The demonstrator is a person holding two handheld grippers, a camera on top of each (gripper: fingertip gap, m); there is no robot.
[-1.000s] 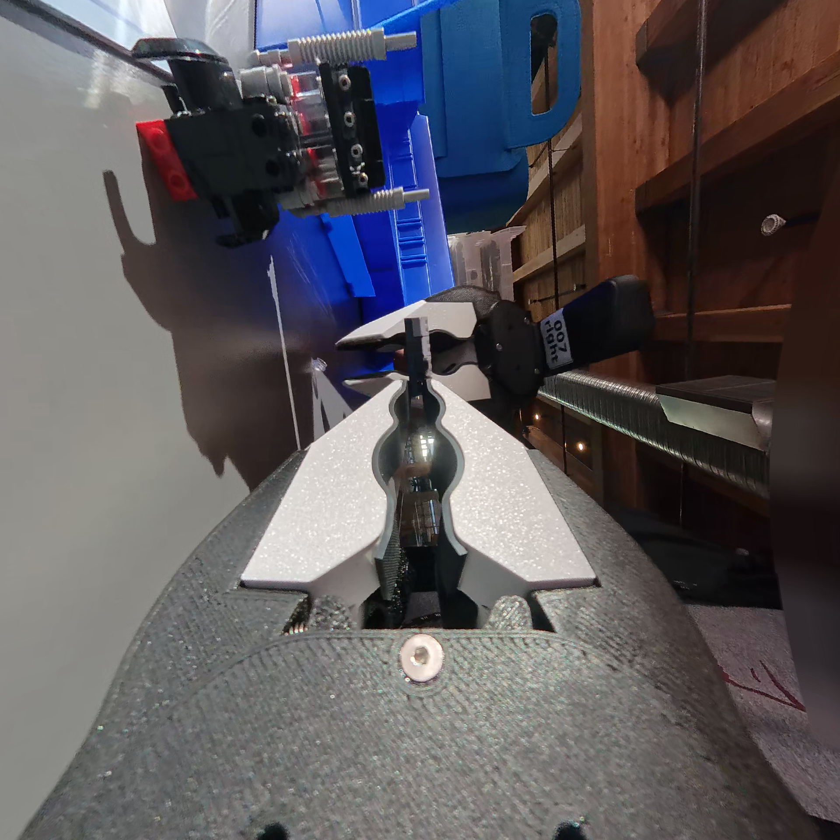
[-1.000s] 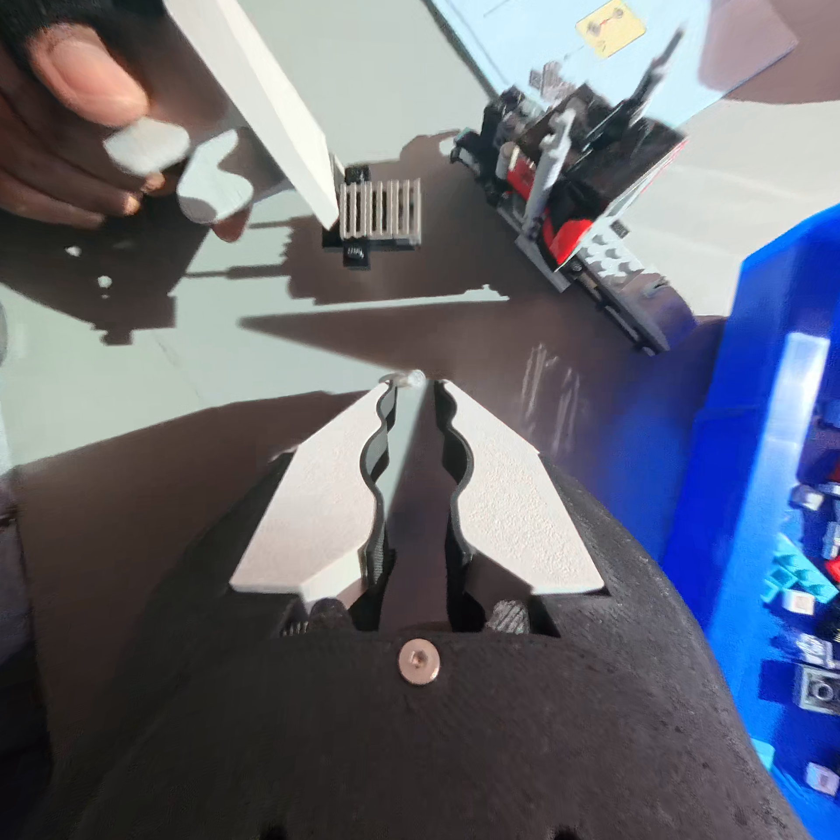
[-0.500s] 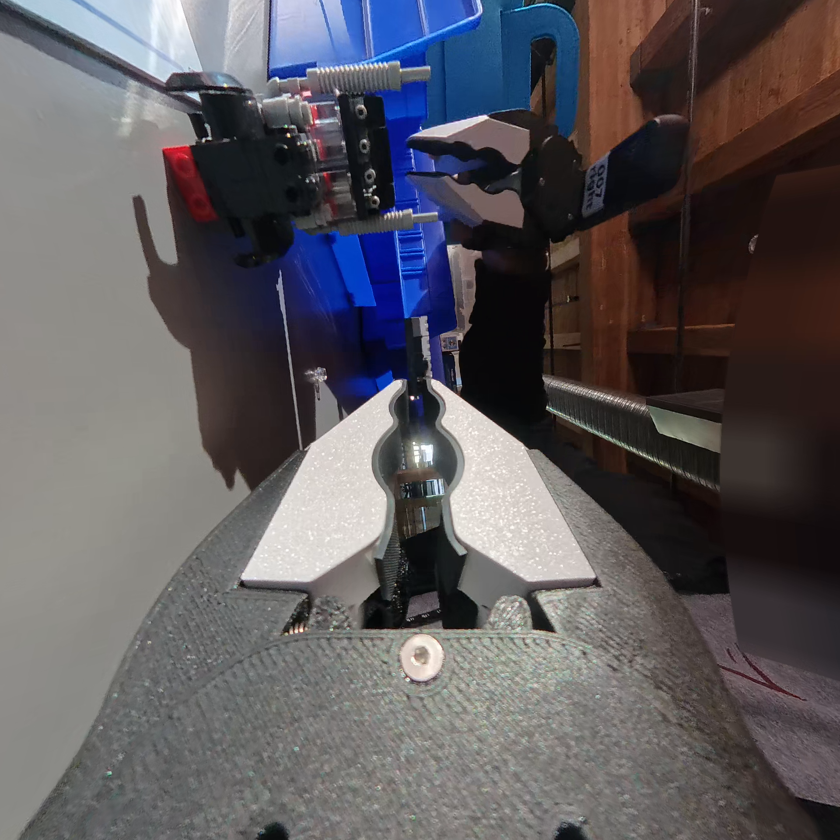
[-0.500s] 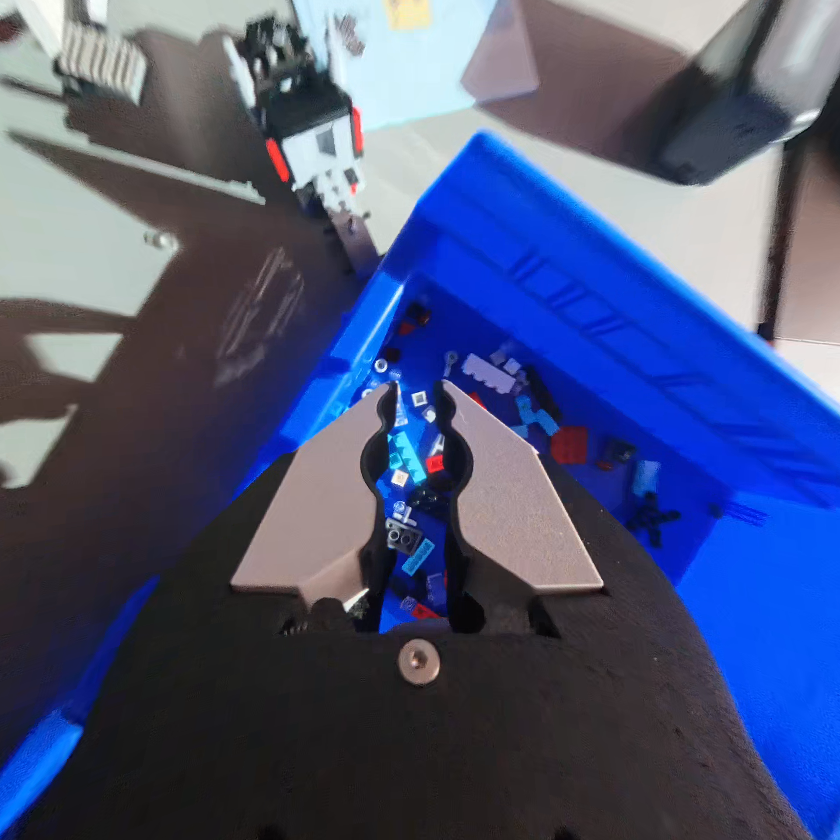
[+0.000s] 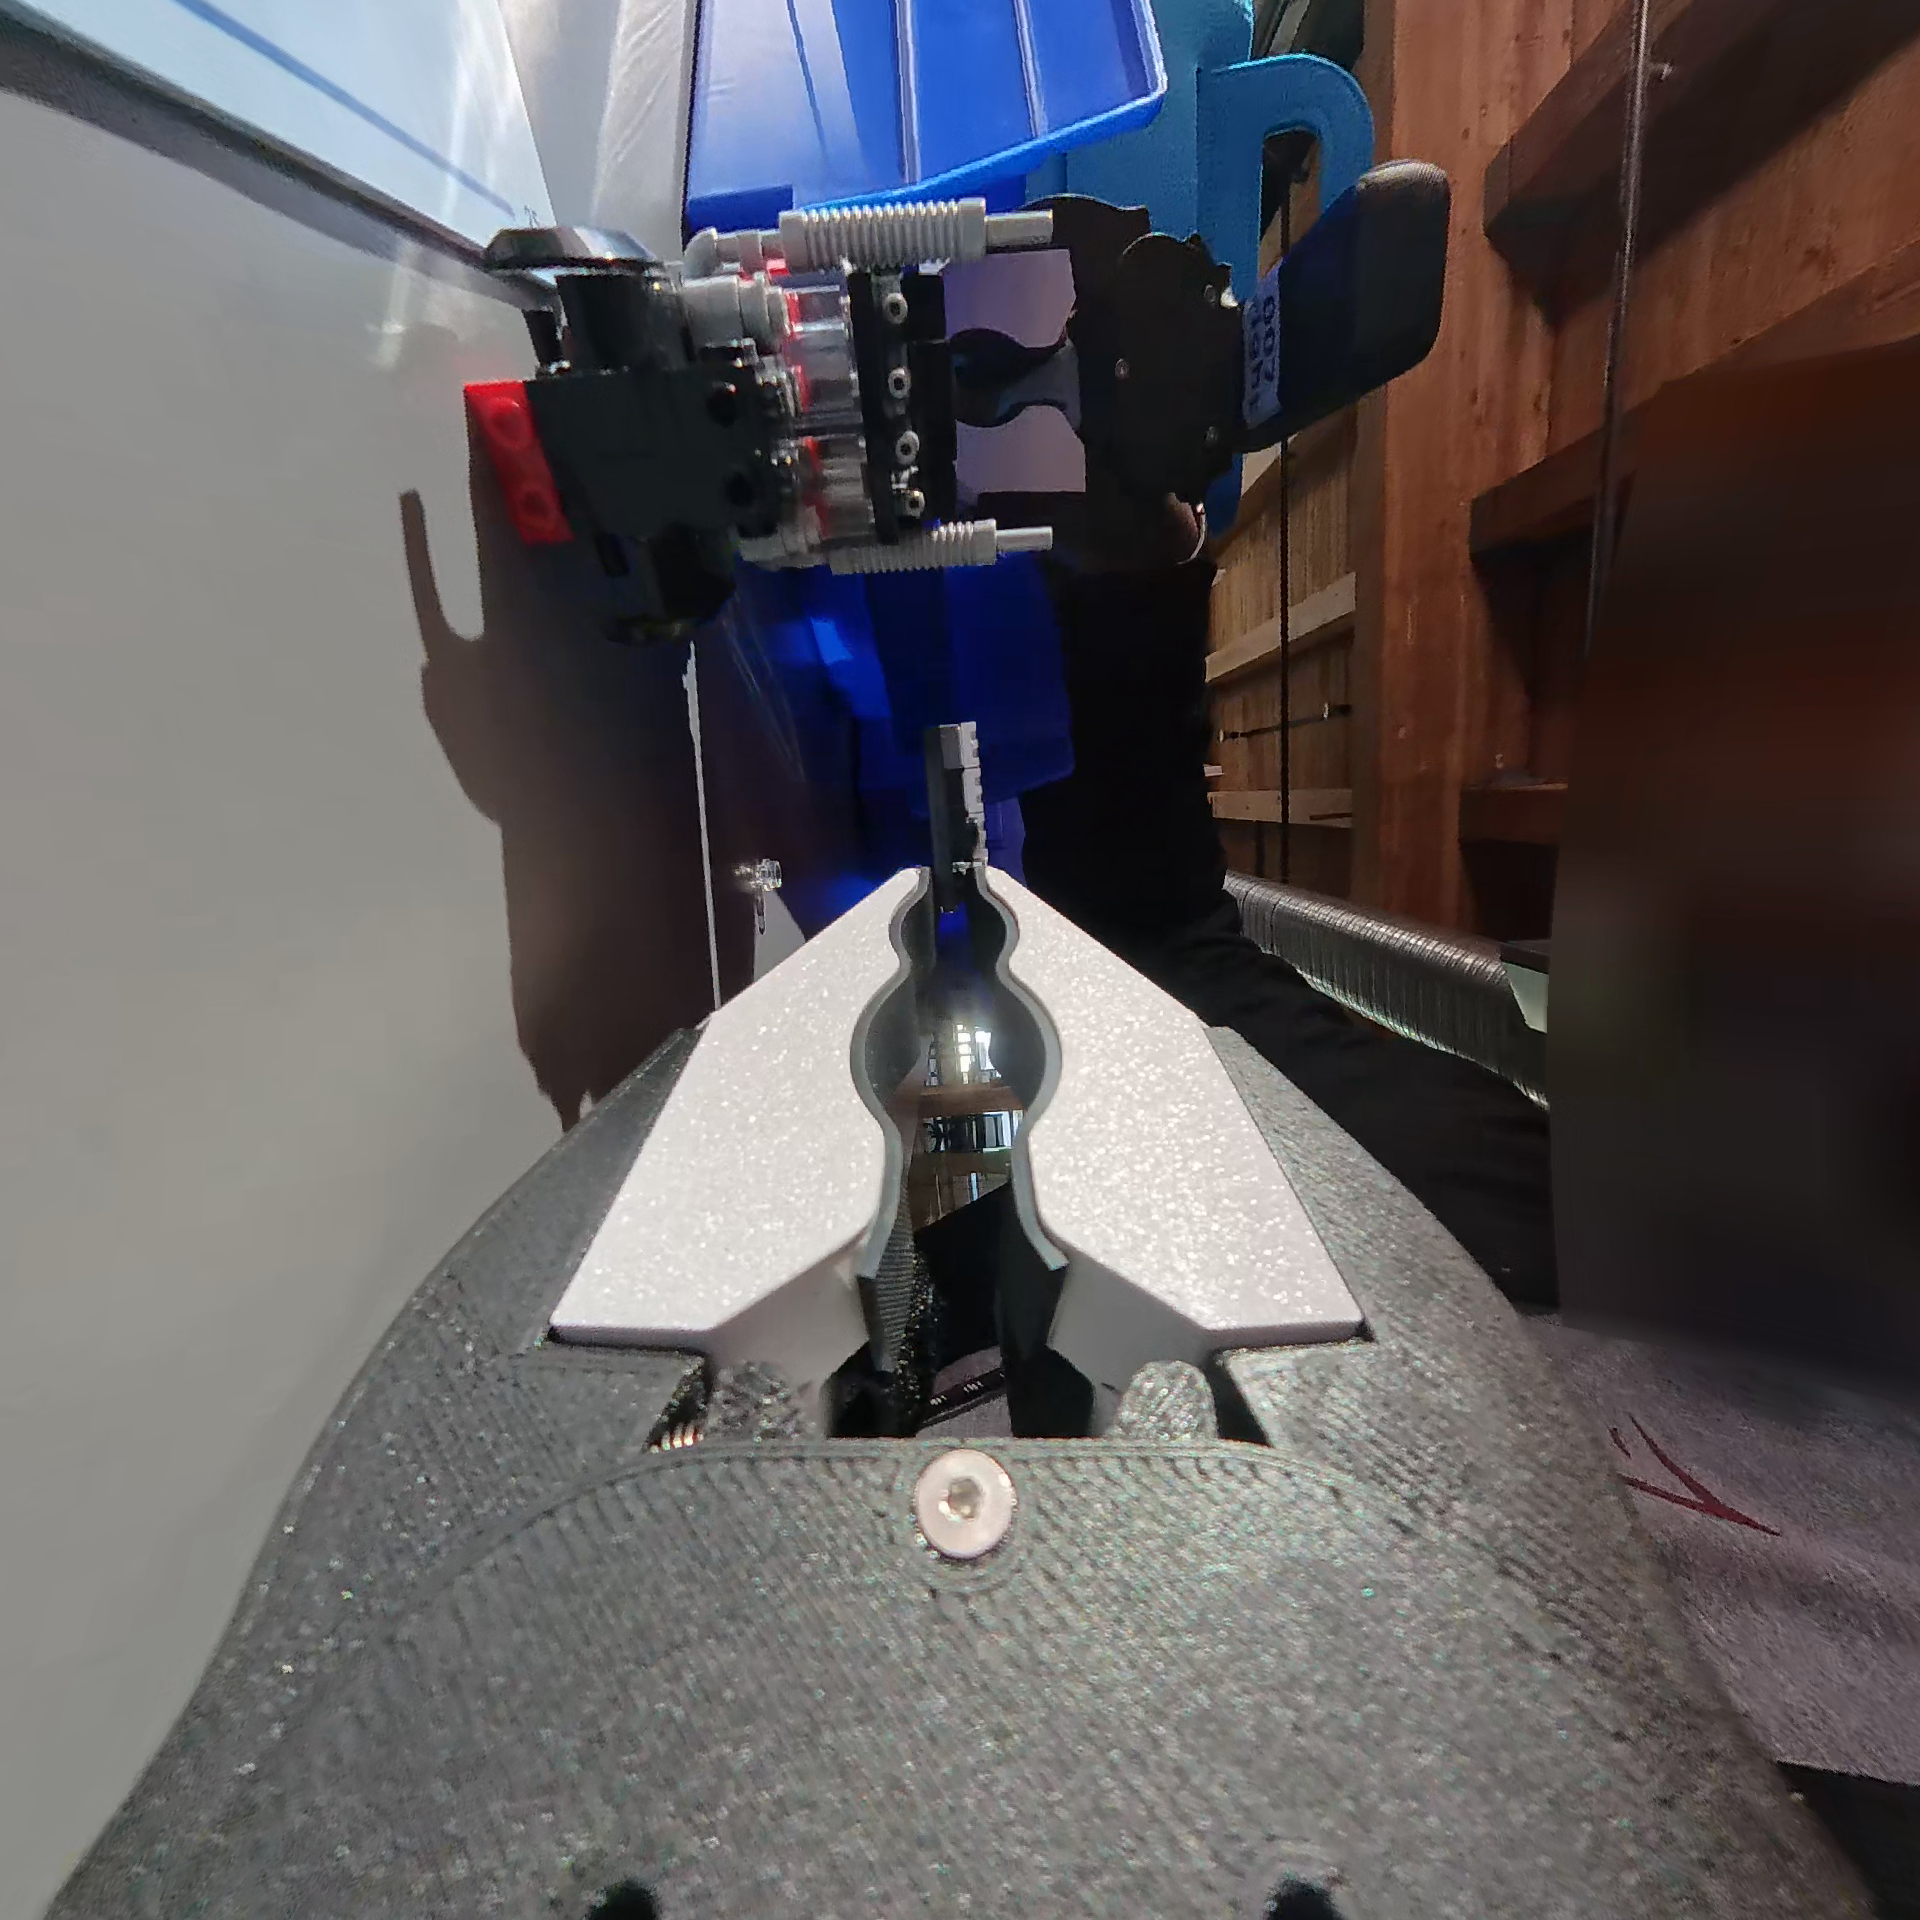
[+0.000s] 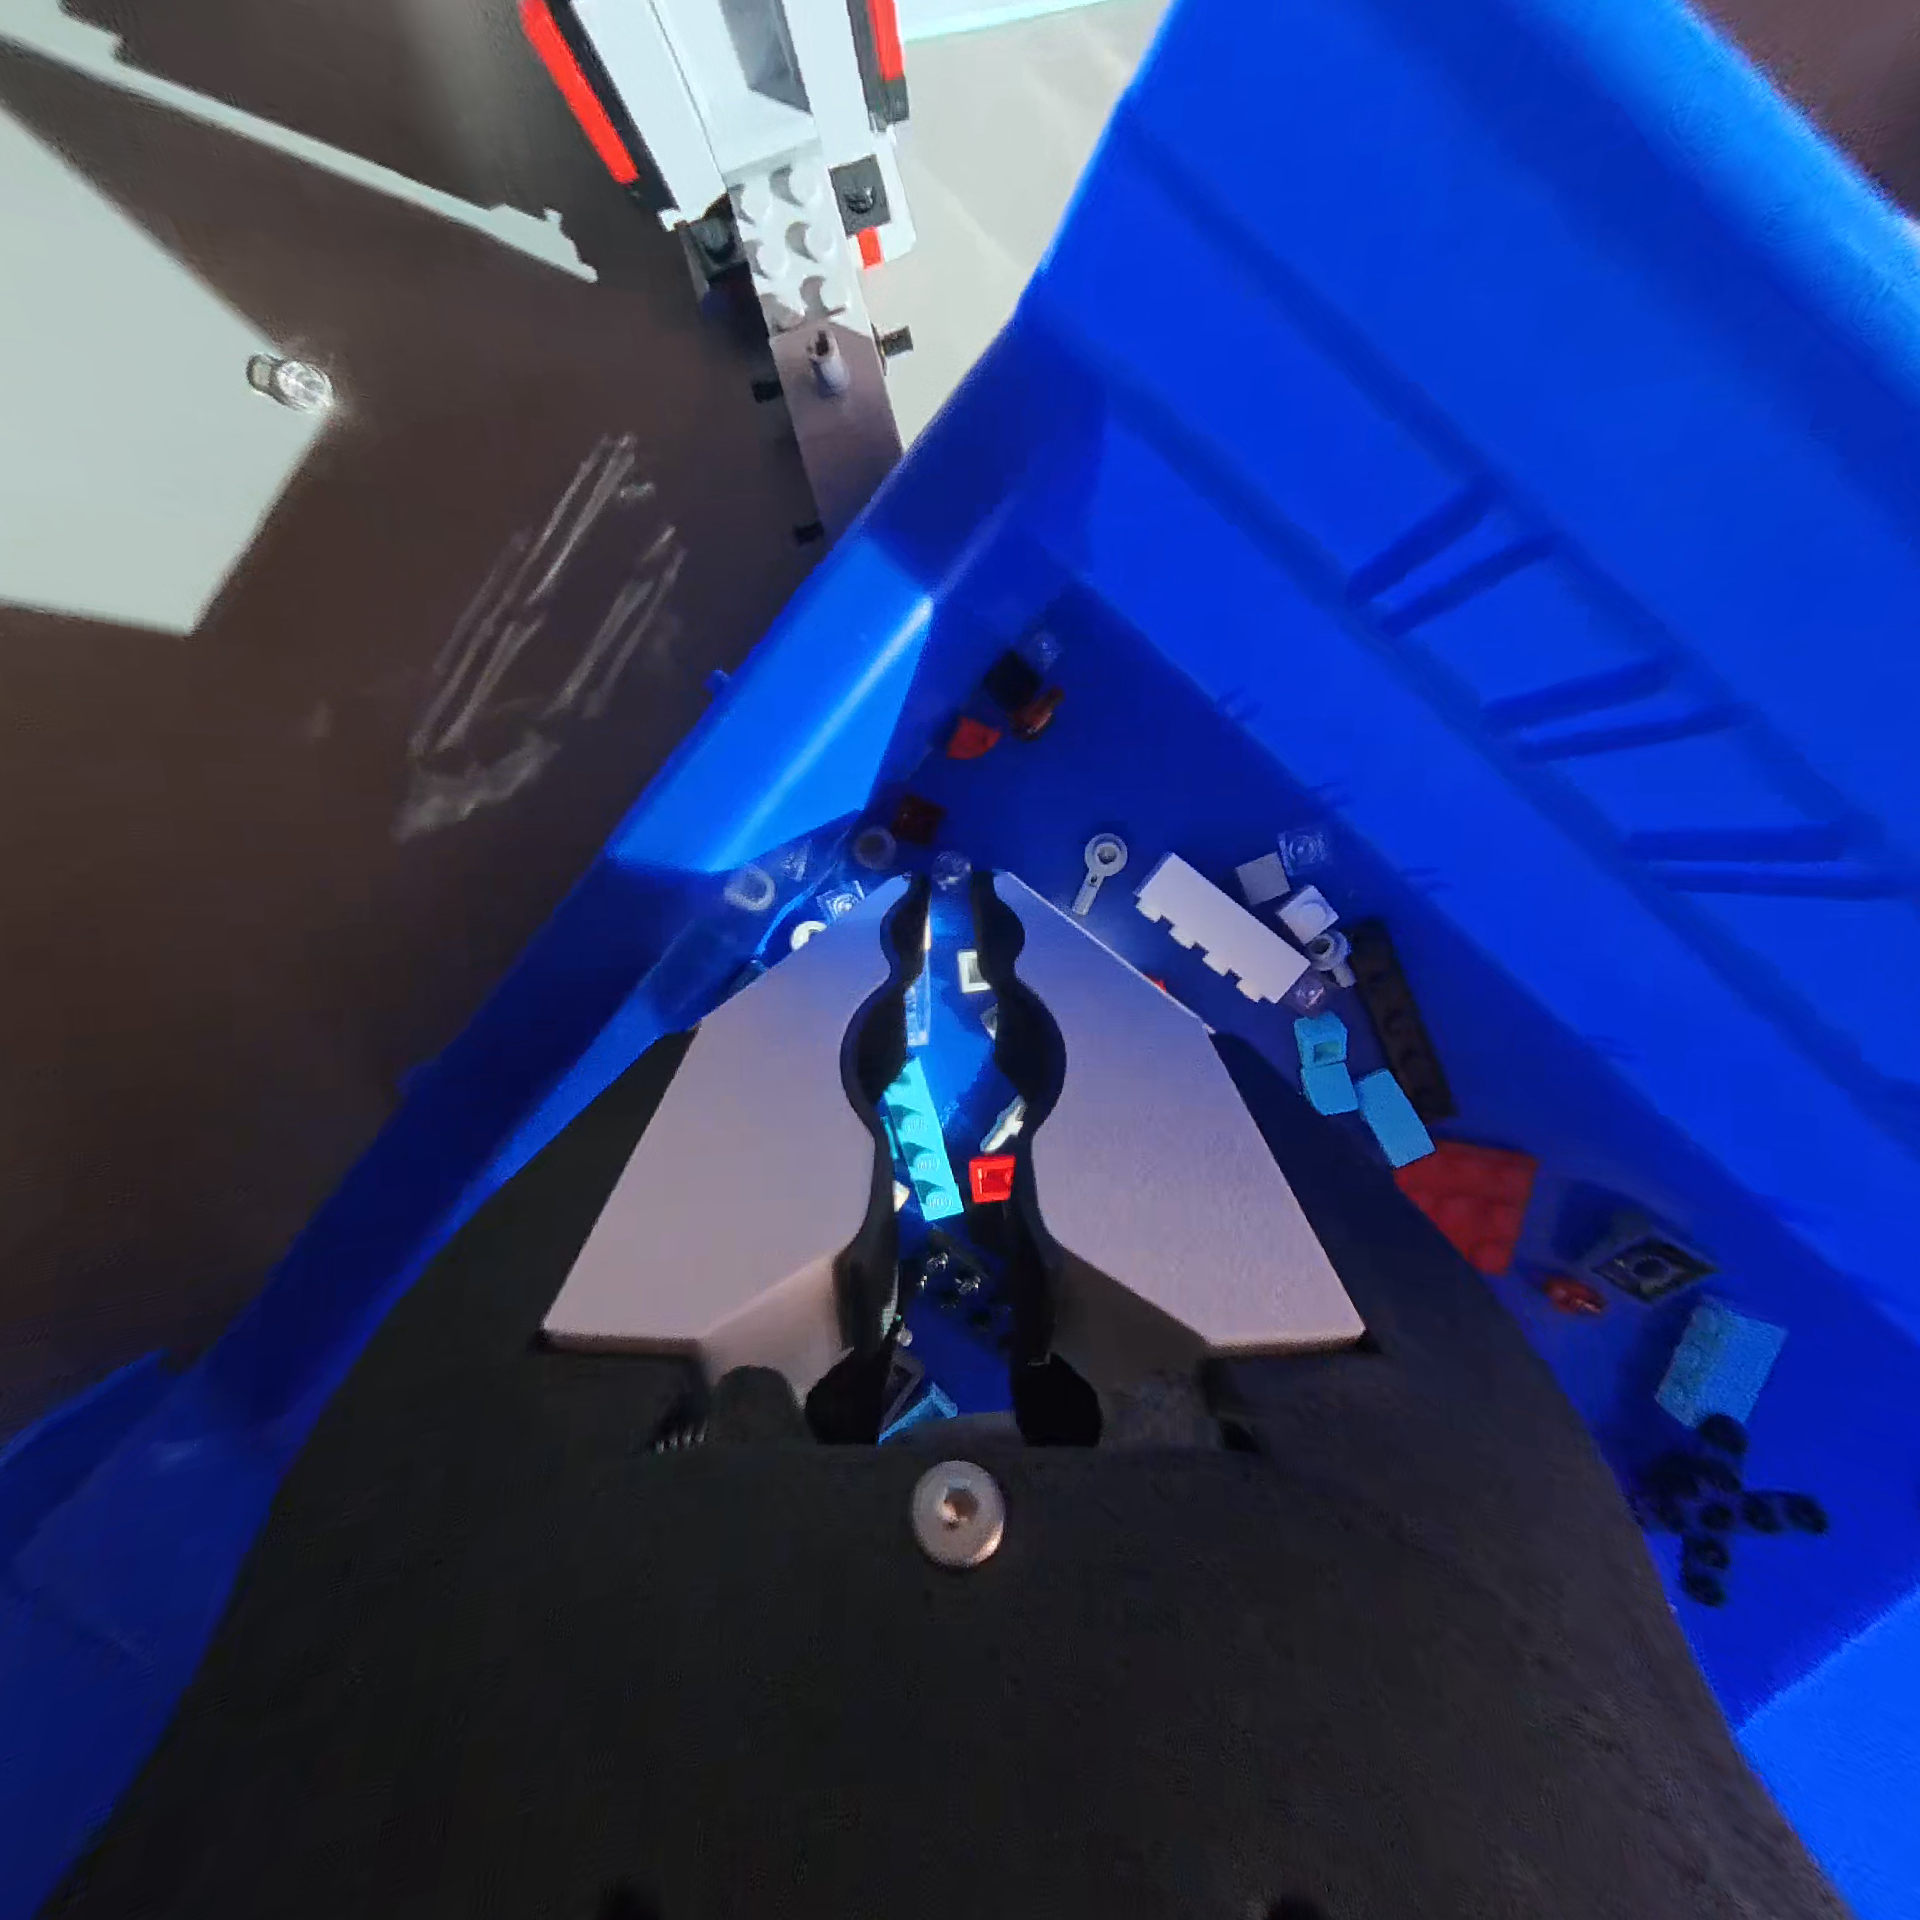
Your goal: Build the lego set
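My left gripper (image 5: 954,883) is rolled on its side next to the white table (image 5: 208,831) and is shut on a small black and grey lego piece (image 5: 954,790) that sticks out past the tips. The half-built black, grey and red lego model (image 5: 717,436) stands on the table ahead of it. It also shows in the right wrist view (image 6: 790,156). My right gripper (image 6: 948,883) is inside the blue bin (image 6: 1455,520), just above loose bricks. Its fingers are a narrow gap apart with nothing between them. It shows behind the model in the left wrist view (image 5: 1023,358).
The bin holds several loose pieces: a white plate (image 6: 1221,940), a cyan plate (image 6: 920,1143), a red tile (image 6: 990,1181) and a red plate (image 6: 1470,1200). A clear round stud (image 6: 286,379) lies on the table. Wooden shelving (image 5: 1558,416) and a ribbed hose (image 5: 1382,977) stand beyond. Tip to tip, the grippers are about 20 cm apart.
My right gripper has swung from the table in front of the left gripper over to the blue bin and down into it. My left gripper has kept hold of its piece and neared the model.
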